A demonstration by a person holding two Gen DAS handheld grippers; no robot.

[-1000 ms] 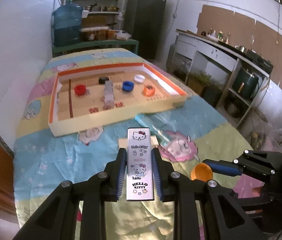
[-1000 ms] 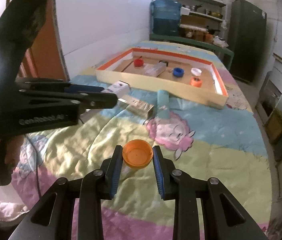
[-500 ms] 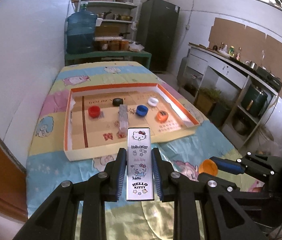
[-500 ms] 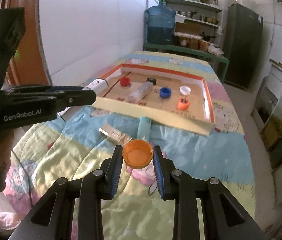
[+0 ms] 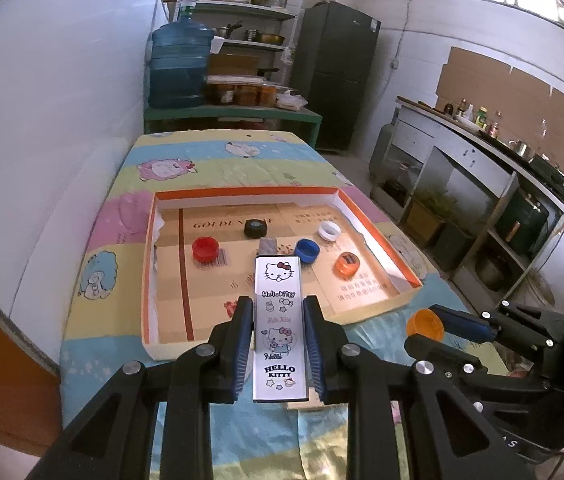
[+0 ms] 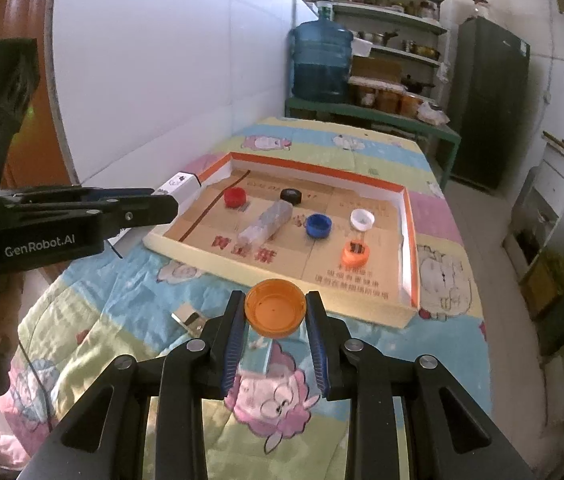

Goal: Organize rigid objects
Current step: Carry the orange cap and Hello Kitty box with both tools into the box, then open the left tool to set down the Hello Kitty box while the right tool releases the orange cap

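My left gripper [image 5: 278, 312] is shut on a long white Hello Kitty box [image 5: 280, 320], held in the air over the near wall of the orange-rimmed cardboard tray [image 5: 377, 240]. My right gripper [image 6: 275, 306] is shut on an orange bottle cap [image 6: 275, 312], held above the quilt just before the tray's [image 6: 282, 276] near wall. In the tray lie red [image 6: 235, 197], black [image 6: 290, 196], blue [image 6: 318, 225], white [image 6: 362, 219] and orange [image 6: 355, 253] caps and a clear tube [image 6: 268, 224]. The left gripper and its box [image 6: 180, 186] show at the tray's left corner.
A shiny flat box [image 6: 188, 320] and a pale blue tube [image 6: 256, 354] lie on the cartoon quilt [image 6: 361, 392] below my right gripper. A white wall runs along the left. Shelves, a water jug [image 5: 180, 68] and a fridge stand beyond the bed.
Both grippers have risen and moved forward toward the tray, each keeping its object. The tray now sits closer and lower in both views.
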